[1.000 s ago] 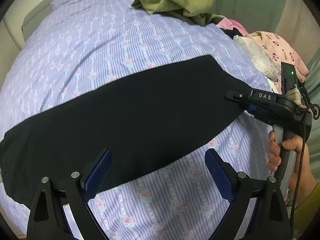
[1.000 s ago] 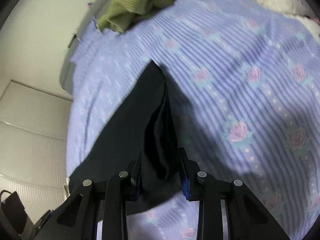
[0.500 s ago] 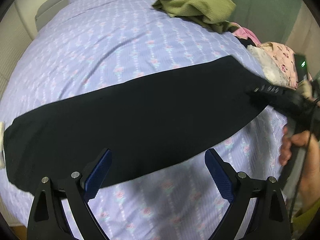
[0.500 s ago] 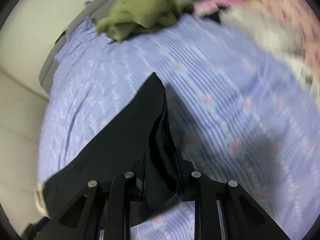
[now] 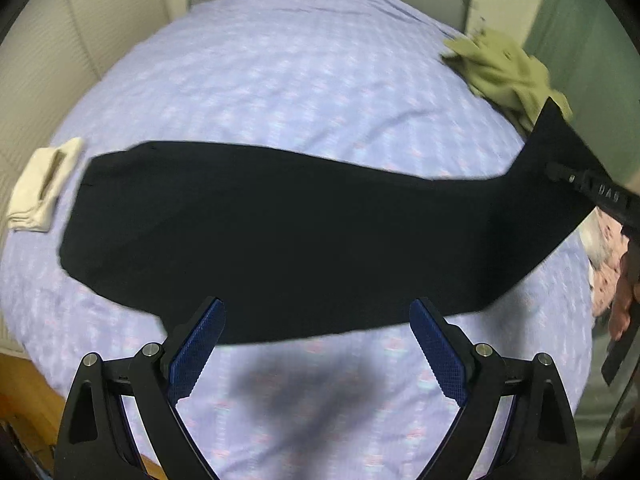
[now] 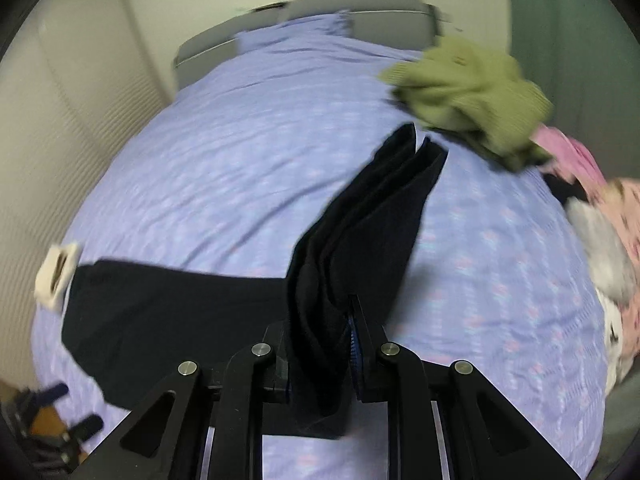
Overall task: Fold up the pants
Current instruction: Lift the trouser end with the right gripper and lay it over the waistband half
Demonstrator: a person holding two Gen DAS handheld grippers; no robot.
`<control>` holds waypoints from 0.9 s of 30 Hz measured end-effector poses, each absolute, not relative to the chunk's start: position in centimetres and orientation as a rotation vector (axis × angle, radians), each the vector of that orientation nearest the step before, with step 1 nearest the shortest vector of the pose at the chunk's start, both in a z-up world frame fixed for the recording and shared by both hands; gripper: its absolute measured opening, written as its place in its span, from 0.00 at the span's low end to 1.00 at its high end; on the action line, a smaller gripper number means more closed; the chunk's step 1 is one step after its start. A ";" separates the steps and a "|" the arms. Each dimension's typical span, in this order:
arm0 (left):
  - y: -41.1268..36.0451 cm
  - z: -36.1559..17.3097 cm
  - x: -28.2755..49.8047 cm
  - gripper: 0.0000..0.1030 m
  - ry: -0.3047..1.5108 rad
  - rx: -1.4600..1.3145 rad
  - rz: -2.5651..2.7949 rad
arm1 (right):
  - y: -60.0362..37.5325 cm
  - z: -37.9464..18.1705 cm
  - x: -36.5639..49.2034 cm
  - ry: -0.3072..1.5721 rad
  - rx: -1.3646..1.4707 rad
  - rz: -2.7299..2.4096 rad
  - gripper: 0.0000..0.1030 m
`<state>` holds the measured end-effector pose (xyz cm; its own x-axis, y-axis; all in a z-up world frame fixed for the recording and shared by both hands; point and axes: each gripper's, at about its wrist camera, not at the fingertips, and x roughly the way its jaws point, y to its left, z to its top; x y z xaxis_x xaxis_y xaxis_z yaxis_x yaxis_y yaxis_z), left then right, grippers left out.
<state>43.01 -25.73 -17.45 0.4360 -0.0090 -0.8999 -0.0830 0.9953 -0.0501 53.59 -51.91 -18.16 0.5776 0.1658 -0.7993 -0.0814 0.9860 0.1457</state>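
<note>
Currently right gripper (image 6: 320, 344) clamps lifted end of black pants (image 5: 280, 232) over bedsheet (image 5: 280, 80); left gripper (image 5: 318, 344) spread wide, empty.

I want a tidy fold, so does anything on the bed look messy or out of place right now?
Clothes lie unfolded along the bed's right side: a crumpled olive green garment and a pink heap. The black pants lie flat, except one end, lifted and bunched in the shut right gripper.

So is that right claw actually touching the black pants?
Touching. In the right wrist view, the right claw is shut on a bunched end of the black pants, fabric pinched between its fingers.
</note>
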 end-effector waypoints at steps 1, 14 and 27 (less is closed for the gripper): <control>-24.4 -17.0 42.9 0.92 1.105 -0.095 0.055 | -49.8 -18.2 53.8 0.952 0.077 0.162 0.20; -9.4 -18.8 42.1 0.92 1.146 -0.074 0.083 | -27.4 -30.1 56.4 1.230 -0.067 0.198 0.20; -0.5 -21.3 44.7 0.92 1.174 -0.088 0.016 | -20.6 -34.2 54.0 1.329 -0.094 0.139 0.20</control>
<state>44.71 -0.49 -21.30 0.3868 -0.0332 -0.9216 -0.0589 0.9964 -0.0607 53.99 -20.56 -34.16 0.2332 0.0469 -0.9713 -0.1547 0.9879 0.0106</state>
